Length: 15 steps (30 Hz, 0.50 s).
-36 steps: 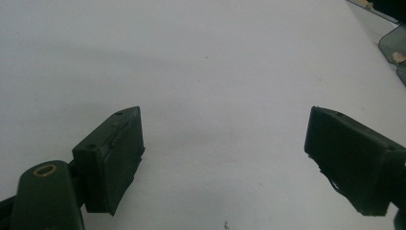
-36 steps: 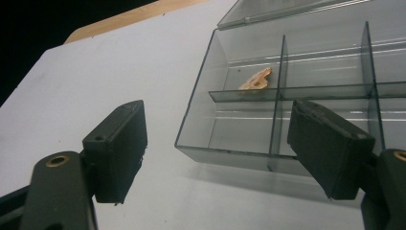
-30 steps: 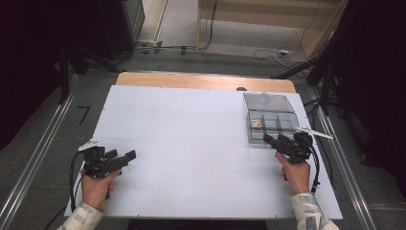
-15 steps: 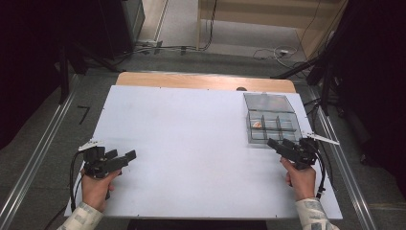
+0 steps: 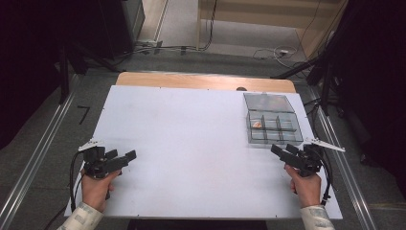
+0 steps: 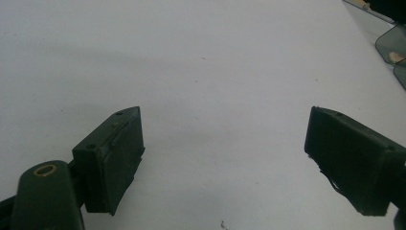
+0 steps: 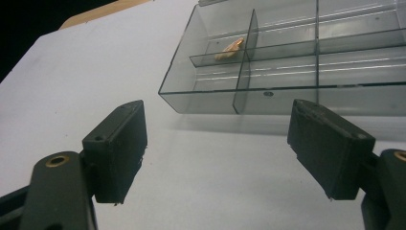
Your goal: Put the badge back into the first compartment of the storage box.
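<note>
The left hand-held gripper [image 5: 125,156] sits at the near left, jaws spread wide and holding nothing. The right hand-held gripper [image 5: 280,152] sits at the near right, jaws likewise apart and holding nothing.

Honestly can't make out what the little orange thing [image 7: 229,49] in the clear compartment box [image 7: 210,98] actually is. It's small and soft-focused in the right gripper view, and from the high view it's just a speck [image 5: 257,124]. The box runs off the top and right edges in the right gripper view, so its far compartments are cut. In the left gripper view only a corner of the box [image 6: 390,45] pokes in at the top right, blurry. The box's open lid [image 5: 268,102] is too glary from above to read anything under it. The person's forearms are cropped at the bottom edge.
</note>
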{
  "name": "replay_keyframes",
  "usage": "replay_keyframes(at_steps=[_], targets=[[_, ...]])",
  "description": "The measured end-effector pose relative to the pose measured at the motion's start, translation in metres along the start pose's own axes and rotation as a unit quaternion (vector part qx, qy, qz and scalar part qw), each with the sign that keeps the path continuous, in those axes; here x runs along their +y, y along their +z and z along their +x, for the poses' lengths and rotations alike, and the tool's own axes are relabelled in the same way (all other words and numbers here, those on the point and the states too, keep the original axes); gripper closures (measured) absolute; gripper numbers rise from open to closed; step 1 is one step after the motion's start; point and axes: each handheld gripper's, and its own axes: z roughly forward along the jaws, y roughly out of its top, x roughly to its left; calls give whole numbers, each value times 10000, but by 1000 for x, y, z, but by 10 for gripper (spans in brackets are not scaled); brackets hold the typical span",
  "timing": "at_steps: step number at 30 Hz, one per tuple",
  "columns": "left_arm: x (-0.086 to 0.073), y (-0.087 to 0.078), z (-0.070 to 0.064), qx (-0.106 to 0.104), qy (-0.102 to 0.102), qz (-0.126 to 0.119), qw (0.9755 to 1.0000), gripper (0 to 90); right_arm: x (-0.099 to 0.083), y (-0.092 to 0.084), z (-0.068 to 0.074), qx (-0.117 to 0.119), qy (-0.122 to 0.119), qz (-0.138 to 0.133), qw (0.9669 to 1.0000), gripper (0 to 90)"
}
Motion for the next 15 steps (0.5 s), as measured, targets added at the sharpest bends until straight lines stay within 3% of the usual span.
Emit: replay_keyframes(at_steps=[15], targets=[[0,1,-1,-9,10,6,10000,137,-10,-14,-3,-37,-15,-9,10000,198]])
